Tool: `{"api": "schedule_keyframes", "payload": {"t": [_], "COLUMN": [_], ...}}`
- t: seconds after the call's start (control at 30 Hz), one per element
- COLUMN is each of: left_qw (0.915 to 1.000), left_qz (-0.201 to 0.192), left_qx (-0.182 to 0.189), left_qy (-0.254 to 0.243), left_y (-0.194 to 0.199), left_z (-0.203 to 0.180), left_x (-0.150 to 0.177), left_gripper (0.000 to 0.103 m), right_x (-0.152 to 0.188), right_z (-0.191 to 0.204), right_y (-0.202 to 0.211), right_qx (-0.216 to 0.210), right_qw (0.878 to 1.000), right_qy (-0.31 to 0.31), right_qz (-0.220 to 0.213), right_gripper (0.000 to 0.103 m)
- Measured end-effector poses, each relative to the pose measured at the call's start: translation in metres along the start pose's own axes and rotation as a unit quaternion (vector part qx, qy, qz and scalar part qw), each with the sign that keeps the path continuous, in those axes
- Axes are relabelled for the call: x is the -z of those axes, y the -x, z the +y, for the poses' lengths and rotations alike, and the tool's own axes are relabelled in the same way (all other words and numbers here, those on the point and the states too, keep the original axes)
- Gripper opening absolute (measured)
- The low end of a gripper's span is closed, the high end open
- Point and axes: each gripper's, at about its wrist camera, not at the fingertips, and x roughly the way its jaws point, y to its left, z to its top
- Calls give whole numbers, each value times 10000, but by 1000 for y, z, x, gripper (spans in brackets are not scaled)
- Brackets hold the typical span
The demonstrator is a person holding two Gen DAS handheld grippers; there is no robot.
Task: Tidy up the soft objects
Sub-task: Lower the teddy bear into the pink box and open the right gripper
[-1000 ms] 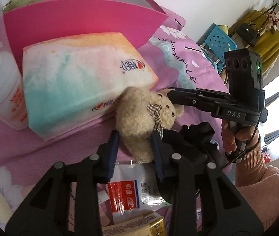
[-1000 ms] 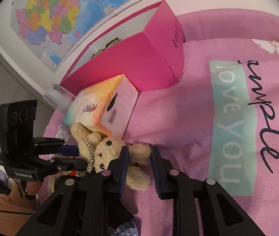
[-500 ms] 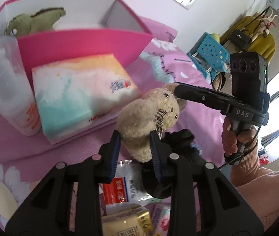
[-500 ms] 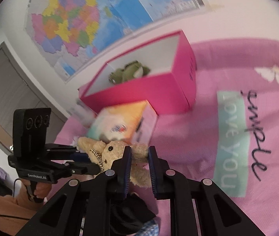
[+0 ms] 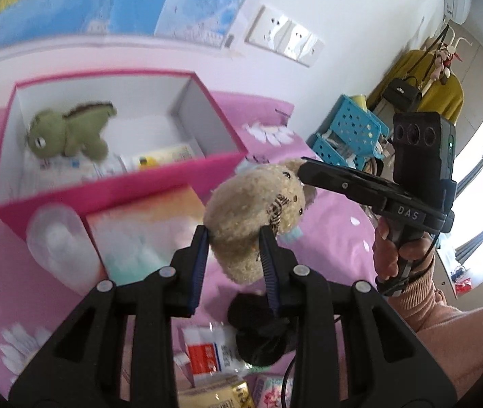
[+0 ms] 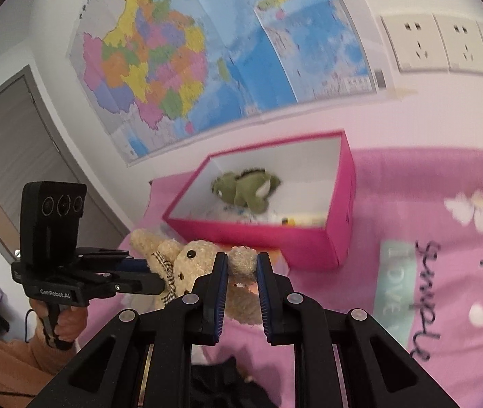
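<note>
A beige teddy bear (image 5: 258, 210) with a checked bow hangs in the air between both grippers. My left gripper (image 5: 234, 234) is shut on its body. My right gripper (image 6: 239, 261) is shut on one of its ears or paws (image 6: 241, 260); it also shows in the left wrist view (image 5: 304, 171) at the bear's head. The bear (image 6: 190, 265) hangs in front of an open pink box (image 5: 112, 190), (image 6: 340, 204). A green plush toy (image 5: 68, 132), (image 6: 245, 190) lies inside the box on some packets.
A pastel tissue pack (image 5: 146, 224) and a white bottle (image 5: 61, 248) lie in front of the box on the pink bedspread (image 6: 428, 306). A black cloth (image 5: 258, 329) and small packets (image 5: 207, 346) lie below. A blue basket (image 5: 347, 132) stands to the right.
Both grippers have lifted the teddy bear off the bedspread and carried it up toward the pink box. The box's inside now shows in both views.
</note>
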Motion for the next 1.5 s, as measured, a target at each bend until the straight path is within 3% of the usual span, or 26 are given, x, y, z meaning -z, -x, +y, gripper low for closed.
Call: {"api": "schedule_keyframes", "payload": {"t": [0.3,0.6,1.2,1.5], "left_qw": [9995,9974,9865,9897], "left_qz": [-199,-83,656,259], "left_qx": [-229,-617,-1266,-1332], "left_qy": [98,355,800,457], "left_y": [0,-18,-78,-54], "left_z": [15,40,70,52], "left_x": [-36,-67,-82,-72], "left_gripper": [33,33,36,36], "right_x": [-41,-67,-66,-61], "right_z": [2,-11,-44,-37], "right_y": [-12,-45,-99,-75], "right_qx": [29,152,727,941], "right_qw": [9997,9998,9956,9951], "right_qy": [129,43,-168,-29], "right_qz": [-219,-119,565,309], "right_gripper": [17,17,19,26]}}
